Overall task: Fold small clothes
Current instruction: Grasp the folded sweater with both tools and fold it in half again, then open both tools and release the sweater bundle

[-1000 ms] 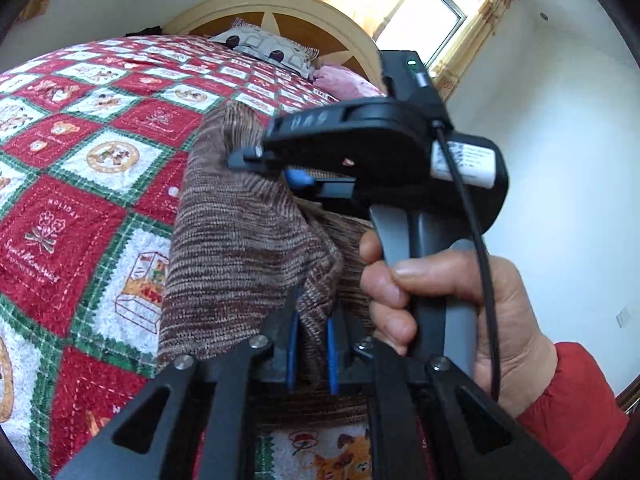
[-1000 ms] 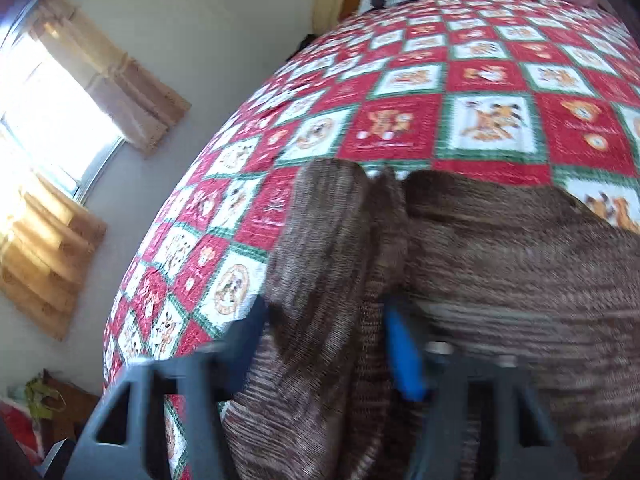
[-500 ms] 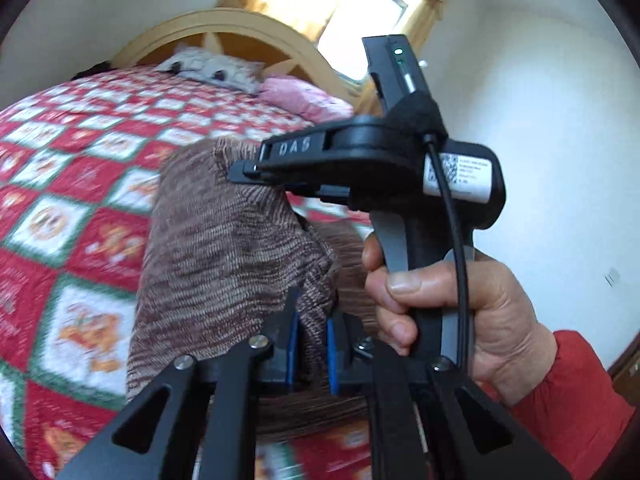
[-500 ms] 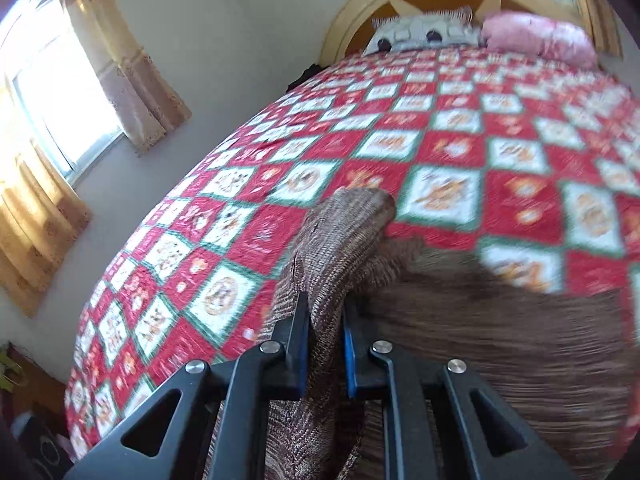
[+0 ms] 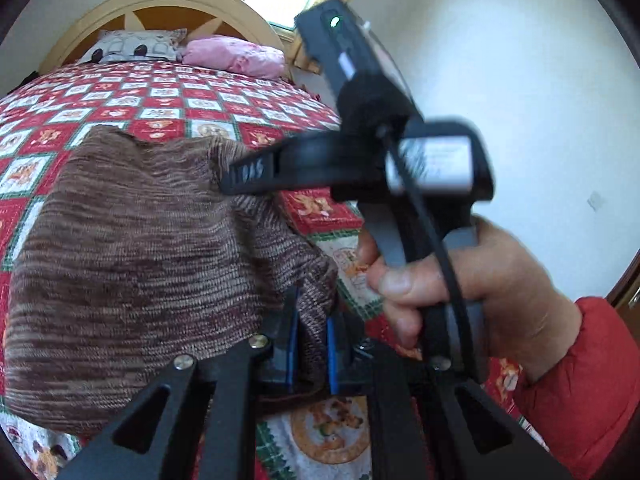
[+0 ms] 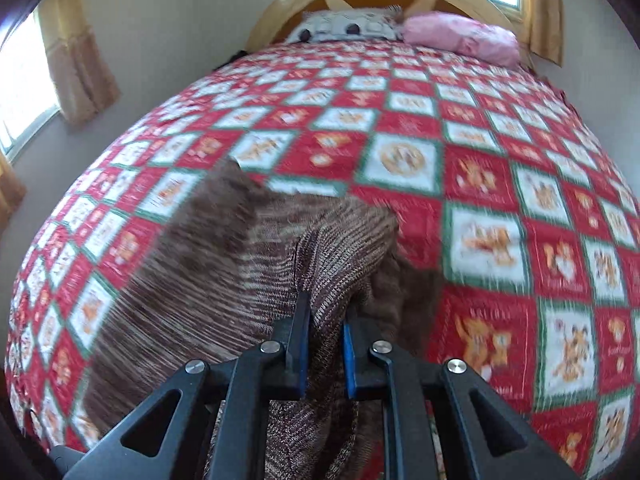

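Bed (image 6: 420,128) under a red, white and green patchwork quilt with cartoon squares; a grey-white pillow (image 6: 348,26) and a pink pillow (image 6: 460,34) lie at the far headboard.

Brown-and-cream marled knit garment (image 5: 132,256) on the near part of the quilt, now bunched and partly lifted. A second ago more of it lay spread; both views have since swung toward the headboard, so the cloth is being carried across.

Left gripper (image 5: 311,344): jaws pinching a fold of the knit.

Right gripper (image 6: 325,344): jaws were wider a second ago, now pinching a ridge of knit. Person's hand (image 5: 460,280), red sleeve, holds it.

Judgement: fold in mid-carry; edges not yet laid down.
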`<state>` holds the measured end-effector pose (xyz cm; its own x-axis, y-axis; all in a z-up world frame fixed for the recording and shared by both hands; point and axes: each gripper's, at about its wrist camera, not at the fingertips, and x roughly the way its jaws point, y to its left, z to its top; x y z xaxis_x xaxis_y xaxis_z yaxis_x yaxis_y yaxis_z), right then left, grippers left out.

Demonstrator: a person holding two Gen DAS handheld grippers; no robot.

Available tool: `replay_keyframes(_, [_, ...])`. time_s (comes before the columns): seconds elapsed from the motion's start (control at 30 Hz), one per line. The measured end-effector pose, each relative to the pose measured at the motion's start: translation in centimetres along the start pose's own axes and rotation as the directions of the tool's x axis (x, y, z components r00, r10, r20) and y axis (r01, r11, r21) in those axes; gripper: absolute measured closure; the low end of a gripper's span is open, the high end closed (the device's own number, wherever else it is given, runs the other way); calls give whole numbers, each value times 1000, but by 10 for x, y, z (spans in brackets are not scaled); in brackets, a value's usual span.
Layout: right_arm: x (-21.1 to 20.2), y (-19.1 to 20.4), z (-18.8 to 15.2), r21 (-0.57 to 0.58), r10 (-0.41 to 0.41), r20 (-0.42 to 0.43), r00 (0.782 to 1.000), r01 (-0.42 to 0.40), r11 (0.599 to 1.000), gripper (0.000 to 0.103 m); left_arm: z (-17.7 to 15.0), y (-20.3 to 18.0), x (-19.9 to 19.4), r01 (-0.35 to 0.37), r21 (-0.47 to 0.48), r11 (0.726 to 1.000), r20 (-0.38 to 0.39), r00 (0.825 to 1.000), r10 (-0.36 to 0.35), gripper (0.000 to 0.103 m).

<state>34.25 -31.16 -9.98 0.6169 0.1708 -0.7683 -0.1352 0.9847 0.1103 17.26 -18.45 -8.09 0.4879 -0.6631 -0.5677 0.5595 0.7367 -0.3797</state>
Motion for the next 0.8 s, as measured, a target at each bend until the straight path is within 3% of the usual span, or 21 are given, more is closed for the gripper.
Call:
replay_keyframes(0.13, [2, -11, -12, 71, 12, 50, 999, -16, 997, 86, 0, 9, 2, -12, -19, 1000, -56, 998, 11, 87])
replay_keyframes(0.23, [-3, -24, -18, 155, 5, 52, 999, -13, 988, 63, -6, 13, -10, -6, -11, 1000, -93, 996, 5, 73])
replay_keyframes(0.3, [-21, -33, -26, 216, 9, 72, 997, -24, 976, 59, -12, 13, -29, 13, -3, 1000, -97, 995, -13, 41])
replay_keyframes(0.33, [-35, -36, -33, 247, 2, 93, 996, -25, 969, 59, -15, 17, -43, 21, -2, 1000, -83, 996, -21, 31])
replay_keyframes(0.37, [-48, -37, -40, 266, -20, 109, 994, -9, 964, 59, -19, 21, -57, 12, -3, 1000, -62, 998, -12, 13])
replay_keyframes(0.4, [-62, -37, -49, 276, -47, 125, 991, 10, 961, 59, -23, 23, -69, 1, -3, 1000, -33, 999, -1, 4])
replay_keyframes(0.5, [-100, -23, -79, 282, -56, 164, 985, 7, 959, 59, -26, 43, -101, -54, -18, 998, 42, 998, 55, 4])
replay_keyframes(0.6, [-122, 2, -104, 258, -48, 189, 981, -2, 966, 59, -23, 68, -109, -159, -80, 984, 45, 986, 162, 4])
replay_keyframes(0.67, [-124, 17, -112, 229, -70, 191, 979, 25, 973, 59, -24, 82, -111, -201, -138, 970, 29, 978, 207, 4])
replay_keyframes(0.8, [-106, 38, -112, 182, -123, 146, 982, 95, 979, 60, -22, 97, -111, -214, -191, 958, 3, 976, 219, 4])
